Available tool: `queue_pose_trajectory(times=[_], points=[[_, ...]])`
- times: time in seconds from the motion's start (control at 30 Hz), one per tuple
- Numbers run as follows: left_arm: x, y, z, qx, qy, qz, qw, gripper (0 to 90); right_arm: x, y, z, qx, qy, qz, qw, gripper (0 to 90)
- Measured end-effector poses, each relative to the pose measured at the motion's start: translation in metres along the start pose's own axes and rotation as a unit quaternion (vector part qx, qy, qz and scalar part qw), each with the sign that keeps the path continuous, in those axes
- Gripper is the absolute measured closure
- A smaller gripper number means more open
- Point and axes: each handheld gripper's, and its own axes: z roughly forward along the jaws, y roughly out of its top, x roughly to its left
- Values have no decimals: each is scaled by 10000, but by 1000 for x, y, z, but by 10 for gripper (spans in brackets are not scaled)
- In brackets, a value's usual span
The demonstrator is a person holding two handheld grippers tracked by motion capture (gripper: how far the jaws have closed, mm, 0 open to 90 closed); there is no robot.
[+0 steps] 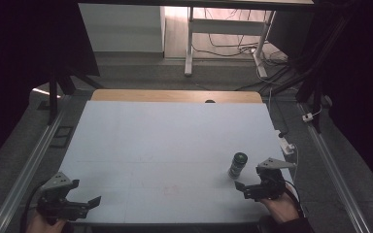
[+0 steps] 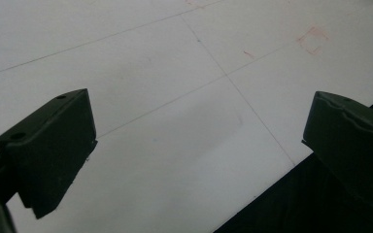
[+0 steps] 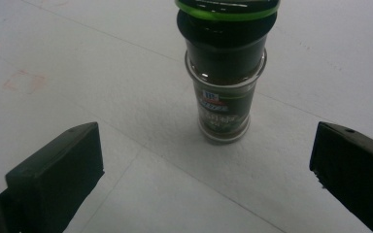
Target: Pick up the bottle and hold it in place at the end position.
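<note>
A small glass spice jar (image 1: 238, 165) with a dark cap and a green ring stands upright on the white table (image 1: 165, 145), at the front right. In the right gripper view the spice jar (image 3: 223, 92) rises just ahead of the jaws, centred between them but beyond their tips. My right gripper (image 1: 245, 188) is open, low over the table, just in front of the jar. My left gripper (image 1: 90, 206) is open at the table's front left corner. In the left gripper view my left gripper (image 2: 199, 145) has nothing between its jaws, over bare table and its front edge.
Faint red marks (image 1: 171, 189) show on the table surface near the front centre. A white power strip (image 1: 285, 144) with a cable lies at the right edge. Metal rails (image 1: 29, 165) run along both sides. A desk frame and cables (image 1: 233, 43) stand beyond the far edge.
</note>
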Motion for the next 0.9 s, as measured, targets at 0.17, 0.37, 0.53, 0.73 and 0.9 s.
queue_pose_trajectory(times=[0.17,0.37,0.53,0.73,0.9], points=[[0,0,0,12,-1,4,10000,0,-4,3,8,-56,32,-64,10000,0],[0,0,0,24,-3,11,10000,0,-8,6,19,6,-22,-181,9998,0],[0,0,1,35,-2,19,10000,0,-11,7,28,41,-25,-222,9997,0],[0,1,1,56,1,19,10000,0,-13,7,40,142,-69,-333,9993,0],[-1,1,1,67,4,38,10000,0,-14,7,46,171,-114,-516,9985,52]])
